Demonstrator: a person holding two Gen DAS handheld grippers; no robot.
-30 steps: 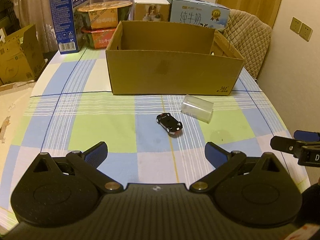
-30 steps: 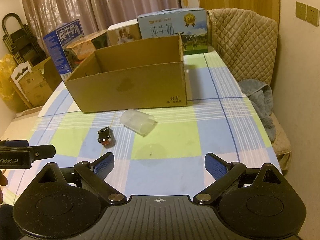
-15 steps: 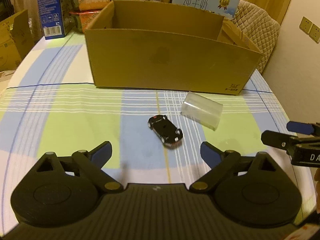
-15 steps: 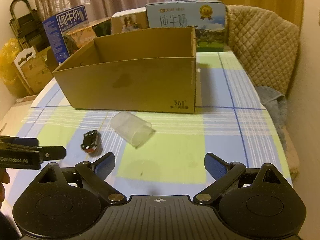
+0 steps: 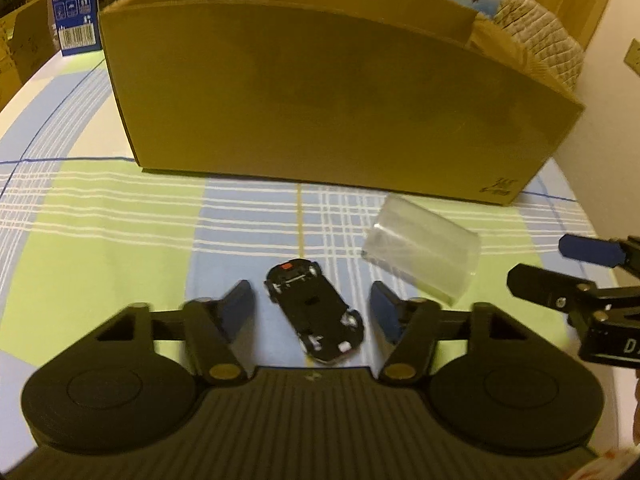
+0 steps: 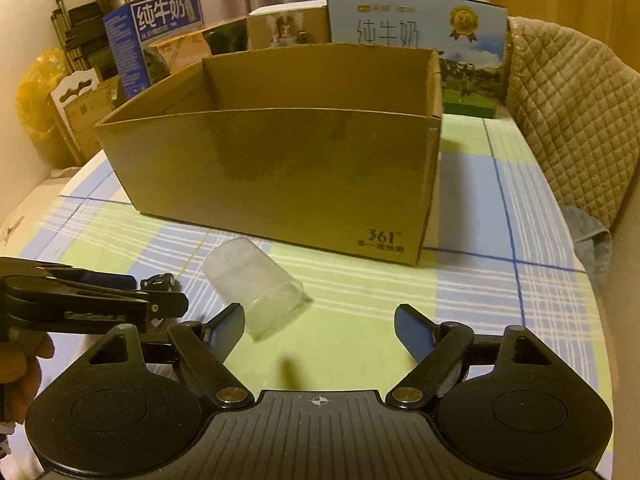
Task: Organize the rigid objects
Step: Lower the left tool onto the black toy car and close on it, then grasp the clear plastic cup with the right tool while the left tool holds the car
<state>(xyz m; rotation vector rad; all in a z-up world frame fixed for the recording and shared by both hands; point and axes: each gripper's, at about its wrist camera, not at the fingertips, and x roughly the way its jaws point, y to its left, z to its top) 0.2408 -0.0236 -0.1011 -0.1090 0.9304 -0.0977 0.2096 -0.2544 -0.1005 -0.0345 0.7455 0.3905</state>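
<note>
Both grippers had descended to their items in front of the cardboard box (image 5: 328,92).
Left gripper (image 5: 312,308) had been closing around the toy car (image 5: 314,316), pads not yet touching; right gripper (image 6: 320,330), narrowing but open, approached the plastic cup (image 6: 256,286) beside it.

The cloth (image 5: 120,240) is checked in pale green, light blue and white, with thin white stripes and dark blue lines. At 12 o'clock the box (image 5: 320,92) is plain brown cardboard with small dark print at its lower right corner. The car (image 5: 316,312) at 6 o'clock is black with a red patch at one end and white spots. At 3 o'clock from it the cup (image 5: 424,252) is clear and colourless. The left gripper (image 5: 314,312) is black with blue pads, as is the right gripper (image 6: 320,330). Behind the box, one carton (image 6: 160,36) is dark blue with white characters; another (image 6: 420,36) is light blue with a gold medal. The chair cover (image 6: 568,120) is quilted beige.
</note>
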